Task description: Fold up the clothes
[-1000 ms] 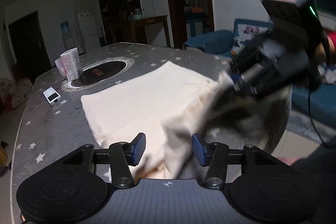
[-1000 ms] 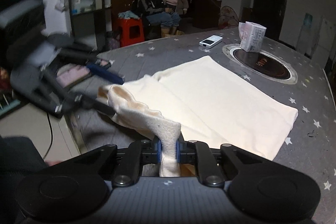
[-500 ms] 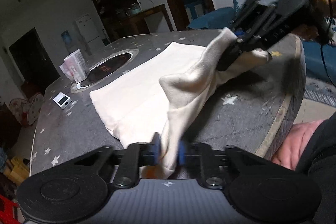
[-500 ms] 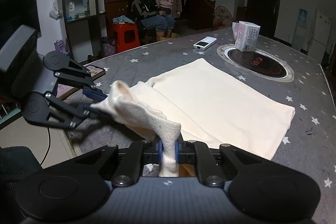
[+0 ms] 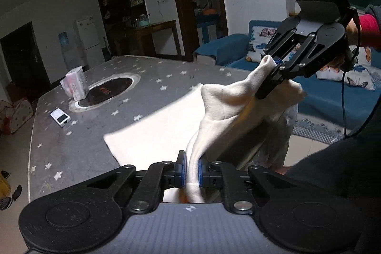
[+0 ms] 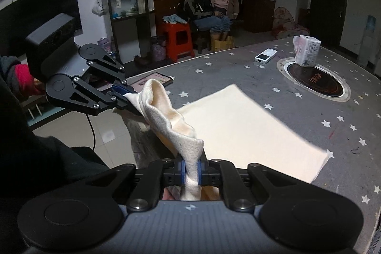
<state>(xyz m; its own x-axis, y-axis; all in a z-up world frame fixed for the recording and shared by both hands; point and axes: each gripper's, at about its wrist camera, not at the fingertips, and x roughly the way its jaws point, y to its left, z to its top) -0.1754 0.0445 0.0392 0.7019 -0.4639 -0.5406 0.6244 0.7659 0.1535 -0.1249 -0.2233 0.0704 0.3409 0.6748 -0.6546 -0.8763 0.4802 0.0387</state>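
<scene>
Above the table edge, both claws (image 5: 191,169) (image 6: 190,170) pinch the lifted cloth (image 6: 238,125).

Dim room, fisheye-warped edges

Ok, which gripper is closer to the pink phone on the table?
Left. The left gripper holds one end of the cloth up right beside the phone. The right gripper pinches the other end, clearly farther from it.

Left gripper (image 5: 190,169) clamping cream garment (image 5: 226,101) between blue pads, raised off the table. Right gripper (image 6: 190,170) pinching another edge likewise, held level alongside, fingers angling toward the left one.
</scene>
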